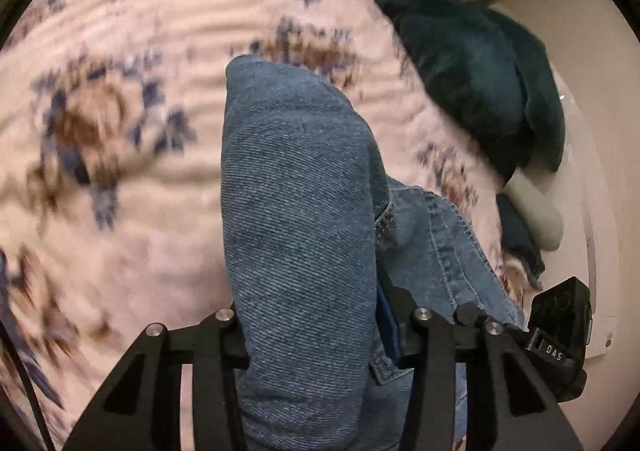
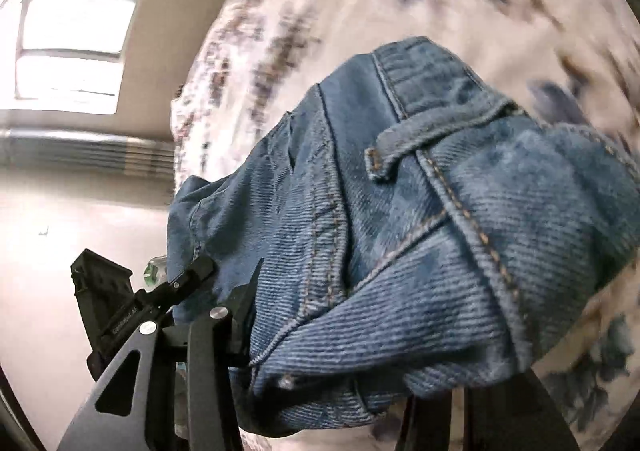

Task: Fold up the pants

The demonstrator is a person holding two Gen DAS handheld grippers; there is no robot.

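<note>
**Q:** What does the left wrist camera show?

**A:** The left gripper (image 1: 316, 331) is clamped on a thick fold of the blue jeans (image 1: 300, 219), denim filling the gap between its black fingers (image 1: 216, 335). The fold rises from 6 o'clock toward the centre, above a cream bedspread (image 1: 120, 71) patterned in brown and blue. A dark teal pillow (image 1: 472, 87) lies at 2 o'clock, at the bed's edge.

**Q:** And the right wrist camera?

**A:** The right gripper (image 2: 344, 355) also grips the jeans (image 2: 400, 231). The waistband, a belt loop (image 2: 400, 155) and orange stitching bunch across the centre and toward 4 o'clock. One finger (image 2: 224, 315) shows at 7 o'clock; the other is buried under cloth.

**Q:** Where are the jeans?

**A:** Held up in both grippers, over the bedspread (image 2: 320, 3). A bright window (image 2: 80, 23) sits at 10 o'clock, pale floor (image 2: 60, 251) at 8 o'clock. The bedspread is blurred in both views.
</note>
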